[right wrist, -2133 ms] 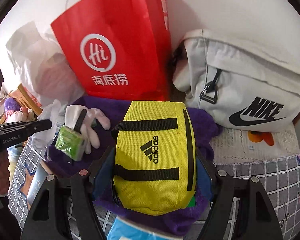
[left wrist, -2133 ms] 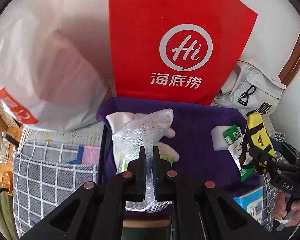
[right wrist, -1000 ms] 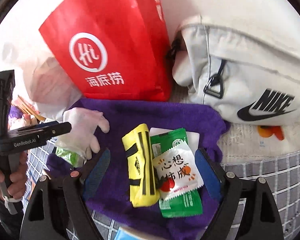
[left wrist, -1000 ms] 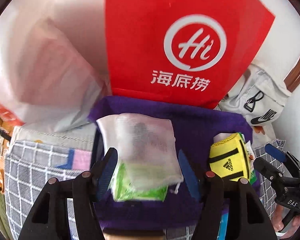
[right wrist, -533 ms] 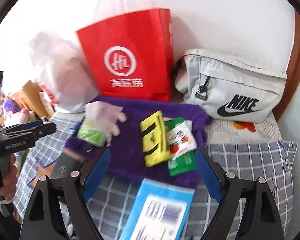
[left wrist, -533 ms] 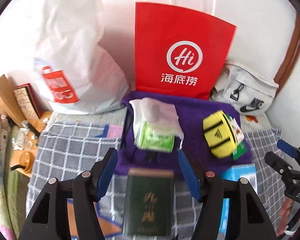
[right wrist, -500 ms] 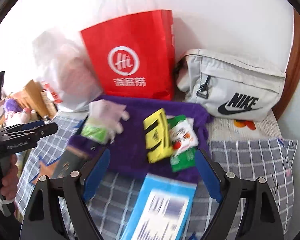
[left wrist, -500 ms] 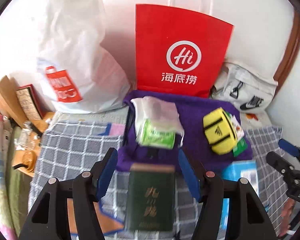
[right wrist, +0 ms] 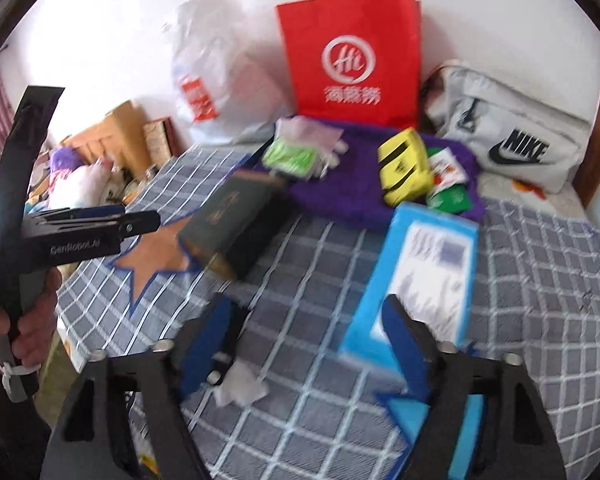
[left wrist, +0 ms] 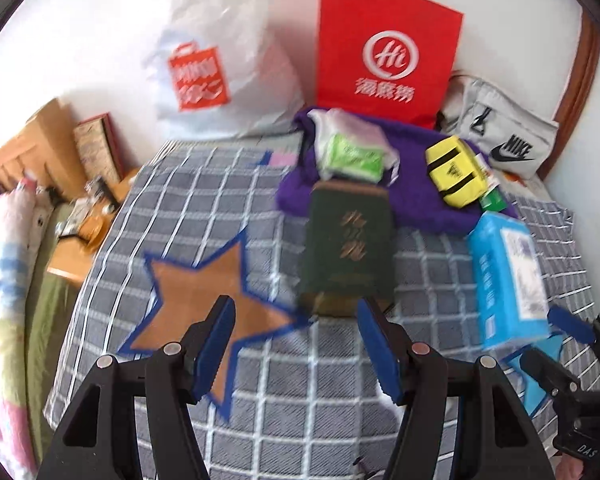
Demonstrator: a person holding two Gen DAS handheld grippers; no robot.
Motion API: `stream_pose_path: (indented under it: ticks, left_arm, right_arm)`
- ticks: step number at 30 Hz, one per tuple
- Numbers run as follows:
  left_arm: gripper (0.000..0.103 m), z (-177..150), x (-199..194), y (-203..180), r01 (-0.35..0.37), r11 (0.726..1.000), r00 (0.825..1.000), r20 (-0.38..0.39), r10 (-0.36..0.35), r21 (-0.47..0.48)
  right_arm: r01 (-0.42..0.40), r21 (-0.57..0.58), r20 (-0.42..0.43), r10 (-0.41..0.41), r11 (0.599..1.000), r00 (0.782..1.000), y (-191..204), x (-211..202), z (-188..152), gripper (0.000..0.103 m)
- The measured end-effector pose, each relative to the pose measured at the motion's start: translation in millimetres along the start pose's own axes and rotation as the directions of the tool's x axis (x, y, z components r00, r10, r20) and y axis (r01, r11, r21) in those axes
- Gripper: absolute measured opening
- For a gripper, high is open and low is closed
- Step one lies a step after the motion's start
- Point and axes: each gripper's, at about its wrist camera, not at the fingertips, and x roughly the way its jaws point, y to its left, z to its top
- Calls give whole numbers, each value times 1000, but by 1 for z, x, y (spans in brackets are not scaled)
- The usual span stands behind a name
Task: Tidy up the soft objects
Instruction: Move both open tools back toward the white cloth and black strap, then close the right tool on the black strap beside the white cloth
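Note:
On the purple towel (left wrist: 420,204) at the far side of the bed lie a green tissue pack under a white glove (left wrist: 352,156), a yellow Adidas pouch (left wrist: 456,176) and snack sachets (right wrist: 448,184). My left gripper (left wrist: 295,302) hovers open and empty over the checked bedspread, short of a dark green book (left wrist: 348,248). In the right wrist view my right gripper (right wrist: 305,300) is also empty, its jaws closing with only bedspread between them. A blue box (right wrist: 424,264) lies just beyond its right finger. The yellow pouch (right wrist: 404,168) sits well ahead of it.
A red paper bag (left wrist: 388,52), a white plastic bag (left wrist: 220,60) and a grey Nike bag (left wrist: 504,140) stand against the wall. The bedspread bears a brown star patch (left wrist: 204,292). A wooden bedside stand (left wrist: 84,232) is left of the bed. A white scrap (right wrist: 240,388) lies near my right gripper.
Both grippers have drawn back from the purple towel, leaving the glove bundle and the yellow pouch there. The book and blue box have come into view. The right jaws stand narrower.

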Motion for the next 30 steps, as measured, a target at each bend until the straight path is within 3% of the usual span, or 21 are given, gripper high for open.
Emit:
stream_pose_path:
  ticks: [4, 9, 15, 20, 22, 25, 30]
  left_arm:
    - [62, -21, 11, 19, 6, 999, 1000, -27, -7, -36]
    - [62, -34, 27, 31, 10, 998, 998, -63, -13, -57]
    - [62, -47, 39, 41, 46, 995, 994, -91, -54, -92]
    - [62, -53, 40, 40, 60, 995, 993, -99, -67, -80]
    - [62, -54, 41, 38, 65, 995, 992, -105, -73, -73]
    - [62, -55, 44, 35, 68, 996, 991, -113, -75, -61]
    - [62, -54, 46, 32, 78, 995, 989, -119, -84, -57]
  right_arm:
    - [-34, -16, -44, 34, 999, 998, 17, 18, -23, 55]
    - [-63, -33, -70, 61, 997, 996, 34, 39, -40, 46]
    - [-103, -59, -111, 96, 993, 989, 51, 60, -48, 44]
    - [-95, -91, -138, 82, 991, 987, 62, 72, -50, 44]
    - [-74, -88, -149, 61, 993, 987, 61, 77, -52, 31]
    - [-107, -42, -159, 99, 993, 982, 54, 78, -54, 22]
    - [-62, -60, -137, 54, 996, 989, 49, 66, -53, 19]
